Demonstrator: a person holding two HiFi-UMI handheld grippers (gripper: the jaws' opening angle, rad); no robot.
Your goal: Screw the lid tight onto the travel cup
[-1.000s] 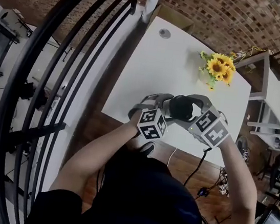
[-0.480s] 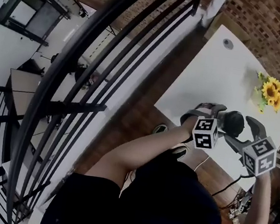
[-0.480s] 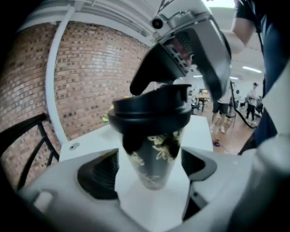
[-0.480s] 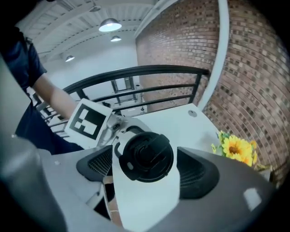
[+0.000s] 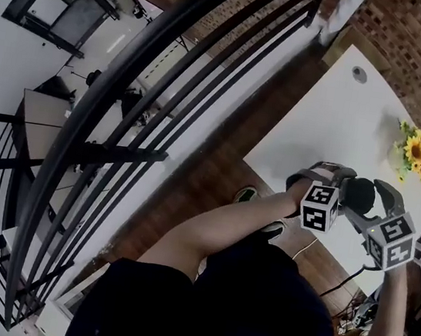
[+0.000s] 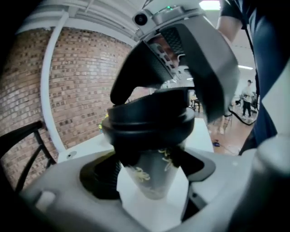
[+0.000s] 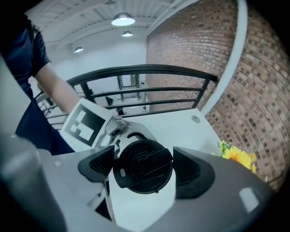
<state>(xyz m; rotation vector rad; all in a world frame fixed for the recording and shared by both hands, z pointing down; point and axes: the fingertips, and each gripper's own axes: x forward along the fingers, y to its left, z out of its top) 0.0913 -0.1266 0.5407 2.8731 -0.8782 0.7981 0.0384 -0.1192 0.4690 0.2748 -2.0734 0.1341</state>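
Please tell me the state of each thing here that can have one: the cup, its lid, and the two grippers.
travel cup, upright, gripped at its body by the left gripper, lid on top.
lid, seated on the cup's mouth; how tight it is cannot be told.
left gripper, shut on the travel cup.
right gripper, open; its jaws have just been opening, with the lid between them.

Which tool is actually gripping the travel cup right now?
The left tool, clamped on the translucent plastic travel cup by its body. The right tool has just been opening; its jaws flank the round black lid without pressing it.
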